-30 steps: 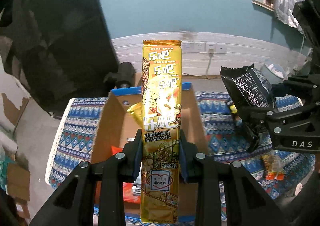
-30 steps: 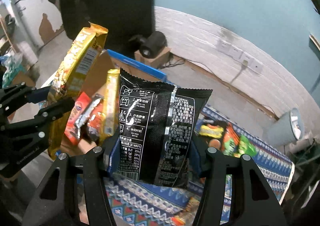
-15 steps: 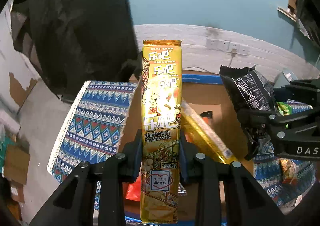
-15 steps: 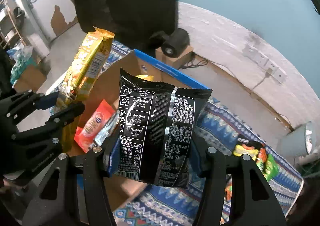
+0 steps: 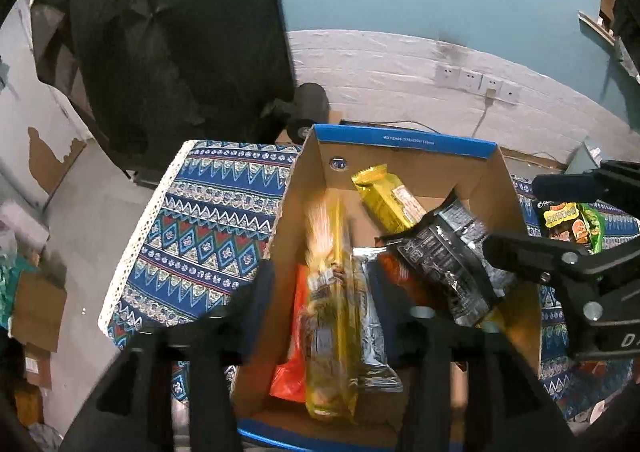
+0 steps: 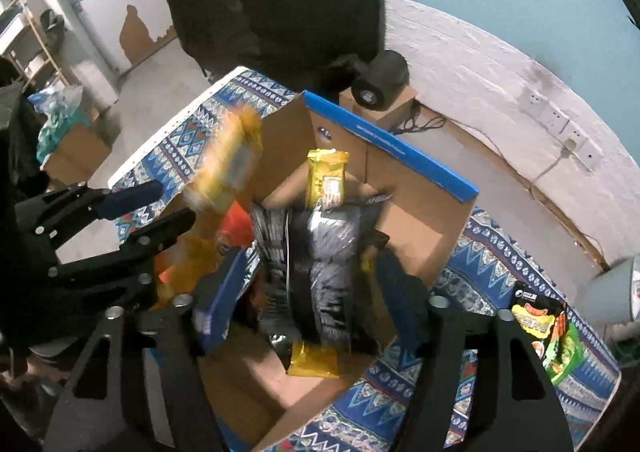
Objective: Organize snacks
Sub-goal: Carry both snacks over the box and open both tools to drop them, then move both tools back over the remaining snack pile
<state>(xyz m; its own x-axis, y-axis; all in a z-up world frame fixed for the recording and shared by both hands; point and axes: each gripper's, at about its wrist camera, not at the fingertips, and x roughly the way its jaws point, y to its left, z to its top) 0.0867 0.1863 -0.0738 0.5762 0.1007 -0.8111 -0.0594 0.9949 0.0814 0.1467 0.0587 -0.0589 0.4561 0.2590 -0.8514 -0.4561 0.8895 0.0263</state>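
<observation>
An open cardboard box (image 5: pixel 404 144) with blue rims stands on a patterned cloth; it also shows in the right wrist view (image 6: pixel 416 212). My left gripper (image 5: pixel 326 296) is open over the box, and the long gold snack pack (image 5: pixel 332 292) is blurred, dropping between its fingers into the box. My right gripper (image 6: pixel 308 280) is open too, and the black snack bag (image 6: pixel 316 252) is blurred, falling into the box. The black bag also shows in the left wrist view (image 5: pixel 444 256). A yellow pack (image 6: pixel 326 176) leans on the far wall inside.
Orange and silver packs (image 5: pixel 292 336) lie in the box bottom. Loose snack packets (image 6: pixel 548 328) lie on the patterned cloth (image 5: pixel 208 228) to the right. A black round device (image 6: pixel 380 80) sits on a small carton behind the box. A dark fabric mass hangs at the back.
Both grippers opened over the box and let go. The gold pack and the black bag, held upright before, now fall into the box. Both views tilted down towards the box.
</observation>
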